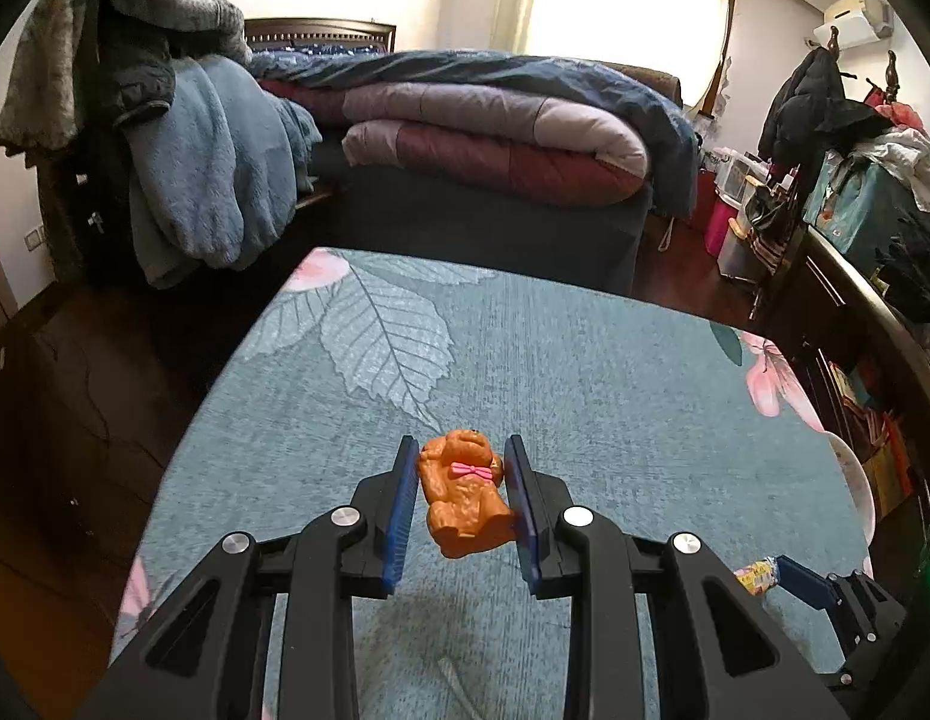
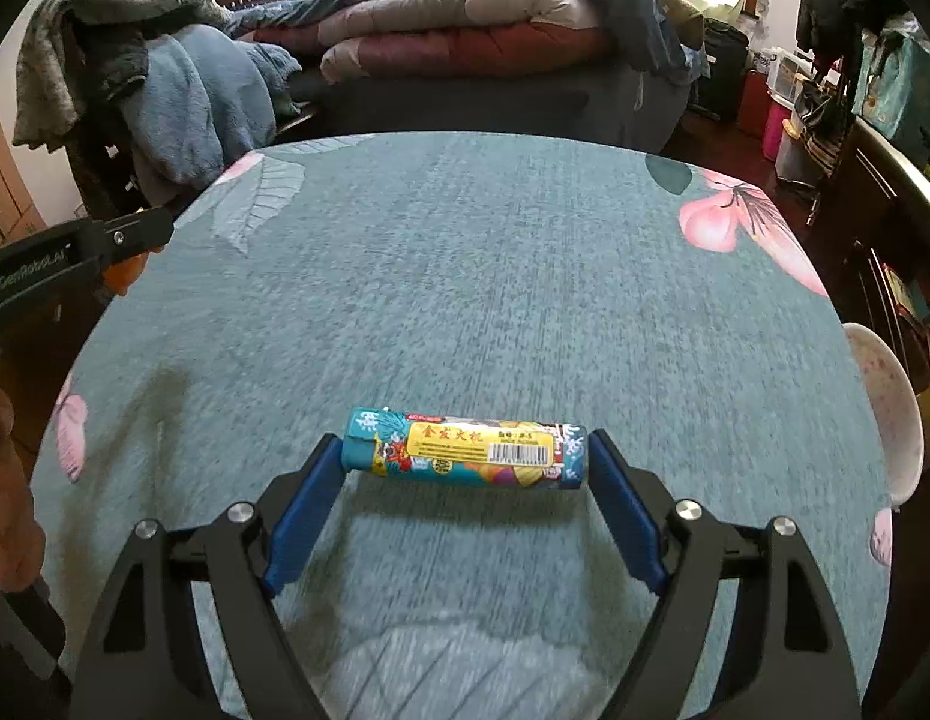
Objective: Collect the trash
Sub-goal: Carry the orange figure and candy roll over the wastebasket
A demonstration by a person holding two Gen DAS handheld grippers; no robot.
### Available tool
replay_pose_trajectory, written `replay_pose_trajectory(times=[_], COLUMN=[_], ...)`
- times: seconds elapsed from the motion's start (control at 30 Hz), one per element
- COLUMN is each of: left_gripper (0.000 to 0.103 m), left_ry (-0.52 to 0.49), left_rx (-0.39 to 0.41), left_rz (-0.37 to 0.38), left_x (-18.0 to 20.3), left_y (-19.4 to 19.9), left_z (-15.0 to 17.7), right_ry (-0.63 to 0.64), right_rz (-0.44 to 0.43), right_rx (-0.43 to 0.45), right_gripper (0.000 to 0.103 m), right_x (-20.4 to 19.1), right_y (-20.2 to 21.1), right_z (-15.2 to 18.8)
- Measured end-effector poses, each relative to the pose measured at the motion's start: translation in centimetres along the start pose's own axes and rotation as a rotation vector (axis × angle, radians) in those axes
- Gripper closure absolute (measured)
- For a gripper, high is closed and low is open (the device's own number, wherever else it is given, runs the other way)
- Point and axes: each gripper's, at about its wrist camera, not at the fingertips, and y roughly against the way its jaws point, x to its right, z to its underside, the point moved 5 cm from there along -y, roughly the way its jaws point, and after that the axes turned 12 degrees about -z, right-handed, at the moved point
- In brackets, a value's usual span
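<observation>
The printed tube [image 2: 465, 449] lies crosswise at the lower middle of the right view, gripped end to end by my right gripper [image 2: 465, 468], spread wide above the teal tablecloth [image 2: 465, 276]. My left gripper [image 1: 462, 480] clamps an orange toy dog [image 1: 465, 492] in its frame's lower middle. A white bowl [image 2: 891, 414] sits at the right edge.

Both the left gripper [image 1: 459, 504] and the right gripper [image 2: 465, 483] are matte black, with triangular cut-outs in the arms, round silver screws at the pivots and ribbed blue pads [image 2: 300, 516] lining the jaws. White "GenRoboAI" lettering marks the left one's side.
</observation>
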Motion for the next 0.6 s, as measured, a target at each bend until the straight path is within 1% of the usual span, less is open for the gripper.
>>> replay_pose_trajectory(times=[0.27,0.6], left_gripper=[0.074,0.074], left_ry=[-0.001,-0.045], left_rx=[0.043,0.101], left_rz=[0.021,0.067], left_x=[0.1,3.8], left_y=[3.6,8.5], left_z=[-0.5,-0.8], right_ry=[-0.021,-0.062], right_rz=[-0.029,-0.027], right_rx=[0.058,0.143], right_gripper=[0.022,0.021], right_x=[0.3,2.3], right_y=[4.8,10.7], right_z=[1.1,2.7])
